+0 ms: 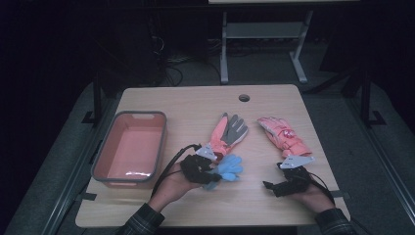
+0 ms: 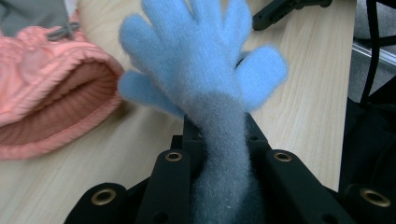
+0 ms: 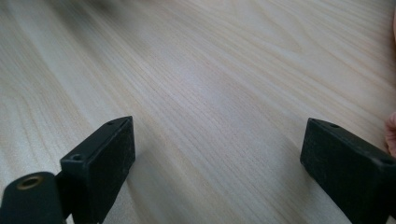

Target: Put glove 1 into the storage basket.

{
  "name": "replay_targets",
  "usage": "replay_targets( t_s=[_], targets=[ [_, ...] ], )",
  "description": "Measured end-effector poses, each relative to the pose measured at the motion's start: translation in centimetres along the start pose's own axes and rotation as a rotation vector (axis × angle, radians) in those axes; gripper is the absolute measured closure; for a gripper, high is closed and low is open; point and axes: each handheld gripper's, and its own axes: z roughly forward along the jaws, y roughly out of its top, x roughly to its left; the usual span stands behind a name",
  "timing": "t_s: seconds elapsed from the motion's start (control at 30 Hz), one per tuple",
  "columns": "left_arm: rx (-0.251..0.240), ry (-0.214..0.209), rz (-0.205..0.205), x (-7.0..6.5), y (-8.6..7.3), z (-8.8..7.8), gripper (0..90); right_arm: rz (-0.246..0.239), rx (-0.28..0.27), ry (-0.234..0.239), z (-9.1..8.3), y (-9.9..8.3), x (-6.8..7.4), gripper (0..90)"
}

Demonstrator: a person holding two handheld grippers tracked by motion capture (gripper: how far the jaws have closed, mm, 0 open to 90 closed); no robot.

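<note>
1. Pinching the blue fleece glove (image 2: 205, 88) by its cuff, our left gripper (image 1: 204, 172) has its two black jaws pressed against the narrow grey-blue wrist part, which runs straight up between them in the left gripper view.
2. Beyond the jaw tips the glove's fingers fan out, and a second blue layer peeks from behind, so we cannot tell whether one glove or a pair is held.
3. Just to the left of our left gripper's tips, in its own view, lies the ribbed cuff of a pink and grey glove (image 1: 226, 133), close to the blue one.
4. Farther to the outer side of our left gripper, the pink bin (image 1: 113, 180) sits on the wooden table (image 1: 195, 100).
5. Our right gripper (image 1: 276, 186) has its jaws spread wide, with bare wood between them.
6. Just past our right gripper lies a second pink glove (image 1: 284, 134), apart from its jaws.
</note>
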Motion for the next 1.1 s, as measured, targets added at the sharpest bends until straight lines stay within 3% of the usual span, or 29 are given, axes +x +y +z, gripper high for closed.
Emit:
replay_targets(
  t_s=[0.27, 0.47, 0.83, 1.1],
  targets=[
    [0.000, 0.039, -0.042, 1.3, 0.0, -2.2, 77.2, 0.000, 0.000, 0.000, 0.0, 0.0, 0.0, 9.4],
    [-0.040, 0.063, -0.088, 2.6, -0.3, -4.1, 77.2, 0.000, -0.001, 0.000, 0.0, 0.0, 0.0, 9.3],
    [-0.092, 0.125, -0.130, 4.6, -0.9, -7.4, 77.2, -0.001, -0.001, 0.000, 0.0, 0.0, 0.0, 9.4],
    [-0.121, 0.194, -0.188, 7.0, -2.2, -9.9, 77.1, -0.002, 0.000, 0.000, 0.0, 0.0, 0.0, 9.4]
  ],
)
